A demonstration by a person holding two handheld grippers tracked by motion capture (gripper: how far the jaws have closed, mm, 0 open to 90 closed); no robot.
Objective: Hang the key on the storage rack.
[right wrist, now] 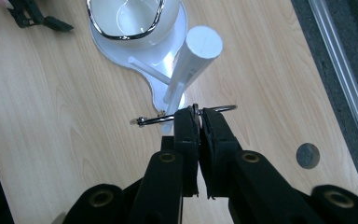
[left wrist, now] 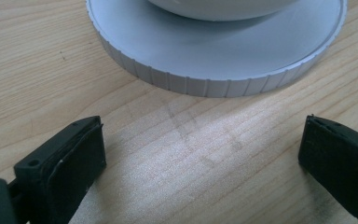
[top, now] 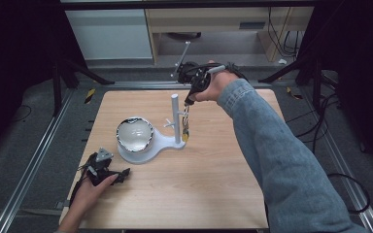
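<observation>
While the left hand-held gripper (top: 122, 174) rests w/ jaws spread on the surface (top: 213, 194) by the bowl (top: 134, 134), prob. just waiting, the right hand-held gripper (right wrist: 196, 113) pinches a wire ring (right wrist: 186, 115) beside the white stand (right wrist: 193, 63), apparently to hook it on a peg.

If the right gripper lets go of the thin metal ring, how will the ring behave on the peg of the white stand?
The metal ring looks like thin wire, so it is probably light and would swing on the peg. It hangs keys below, which may pull it down. Smooth metal on a smooth peg could slide off the tip; the right gripper is shut on it.
</observation>
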